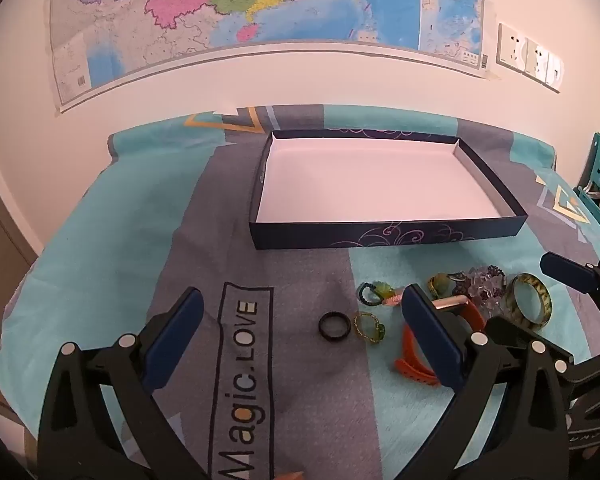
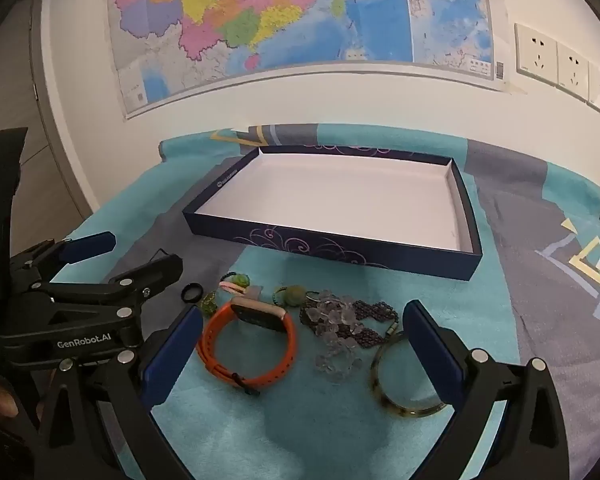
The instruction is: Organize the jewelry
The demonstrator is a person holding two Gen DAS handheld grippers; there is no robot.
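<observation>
While nothing is yet gripped, we note both pairs of tongs spread wide, hovering low in their frames. Left tongs (image 1: pixel 300 320): empty, tilted down over the black ring (image 1: pixel 332 327) and the small gold-green ring (image 1: pixel 370 327) at lower centre; neither finger touches them. Right tongs (image 2: pixel 302 332): empty too, straddling the orange watch (image 2: pixel 247 346) and the clear bead bracelet (image 2: pixel 334 336), with the amber bangle (image 2: pixel 404 376) partly behind its right-hand finger (image 2: pixel 432 356).

The jewelry lies loose in a cluster on the teal patterned cloth (image 2: pixel 320 432) covering the surface, likely dumped there for sorting. We judge the wide spread suits approach: room to drop over a piece before closing.

Further back, frame centre, the shallow dark-blue box (image 2: pixel 340 246) sits open and bare inside, rim facing the pile, presumably the destination. Beyond it, upper frame, a wall map (image 2: pixel 300 20) and wall sockets (image 2: pixel 556 64).
</observation>
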